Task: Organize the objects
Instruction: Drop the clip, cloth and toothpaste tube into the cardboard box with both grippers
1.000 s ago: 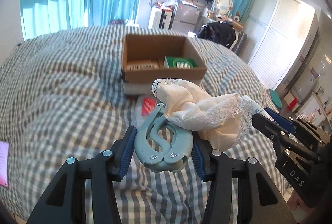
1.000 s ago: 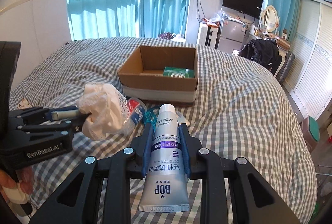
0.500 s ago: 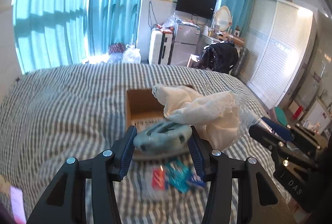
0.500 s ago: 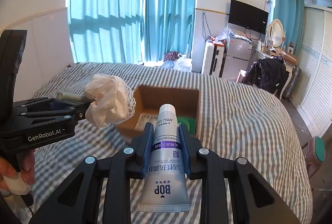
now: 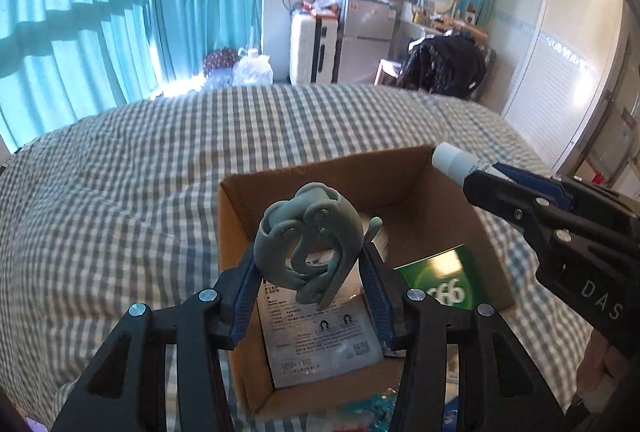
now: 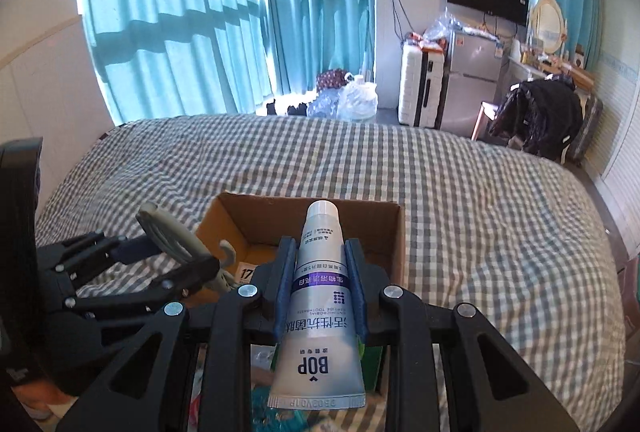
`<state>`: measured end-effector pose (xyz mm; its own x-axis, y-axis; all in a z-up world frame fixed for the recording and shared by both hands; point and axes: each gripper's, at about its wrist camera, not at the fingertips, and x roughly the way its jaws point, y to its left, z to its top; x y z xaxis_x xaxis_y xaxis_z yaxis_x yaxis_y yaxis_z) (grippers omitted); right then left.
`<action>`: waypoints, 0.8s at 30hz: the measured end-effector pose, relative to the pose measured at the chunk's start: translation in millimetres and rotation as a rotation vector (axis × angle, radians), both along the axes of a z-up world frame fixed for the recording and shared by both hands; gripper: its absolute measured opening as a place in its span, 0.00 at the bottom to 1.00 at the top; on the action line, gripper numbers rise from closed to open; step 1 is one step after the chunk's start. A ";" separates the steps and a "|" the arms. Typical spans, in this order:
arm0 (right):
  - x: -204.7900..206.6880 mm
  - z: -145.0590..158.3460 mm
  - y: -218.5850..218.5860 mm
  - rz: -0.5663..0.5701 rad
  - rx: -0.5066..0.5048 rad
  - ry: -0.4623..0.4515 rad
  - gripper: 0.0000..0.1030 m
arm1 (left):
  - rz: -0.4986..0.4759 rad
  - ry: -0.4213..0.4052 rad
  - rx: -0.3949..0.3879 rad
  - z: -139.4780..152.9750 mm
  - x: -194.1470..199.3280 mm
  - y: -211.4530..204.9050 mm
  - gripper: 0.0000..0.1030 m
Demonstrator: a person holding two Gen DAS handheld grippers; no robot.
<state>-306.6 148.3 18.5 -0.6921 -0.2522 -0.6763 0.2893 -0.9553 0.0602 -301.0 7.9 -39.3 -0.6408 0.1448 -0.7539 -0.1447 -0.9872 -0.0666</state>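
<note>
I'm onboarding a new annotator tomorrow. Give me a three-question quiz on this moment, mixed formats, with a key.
1. True or false: the right claw is shut on a toothpaste tube.
2. Multiple choice: the grey-green clip in the left claw is
A. lying on the checked bedspread
B. held above the open cardboard box
C. resting on the green packet
3. Fill in: the flat white printed packet lies inside the ____.

Key: 1 true; 2 B; 3 cardboard box.
</note>
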 end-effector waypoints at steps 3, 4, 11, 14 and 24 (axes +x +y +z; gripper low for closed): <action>-23.6 -28.0 -0.5 -0.007 0.023 -0.034 0.24 | -0.009 -0.028 -0.015 -20.7 -13.9 3.4 0.49; -29.3 -34.3 -0.5 -0.006 0.022 -0.043 0.24 | -0.010 -0.034 -0.015 -25.2 -16.2 5.1 0.49; -32.8 -49.9 11.4 -0.022 -0.018 -0.051 0.43 | -0.023 -0.030 -0.003 -32.0 -16.0 9.9 0.65; -22.6 -33.1 20.6 -0.044 -0.048 -0.014 0.59 | -0.035 -0.009 -0.011 -20.5 -5.7 15.2 0.82; 64.5 75.0 34.0 -0.097 0.001 0.129 0.79 | -0.029 0.108 -0.027 84.0 69.7 8.0 0.94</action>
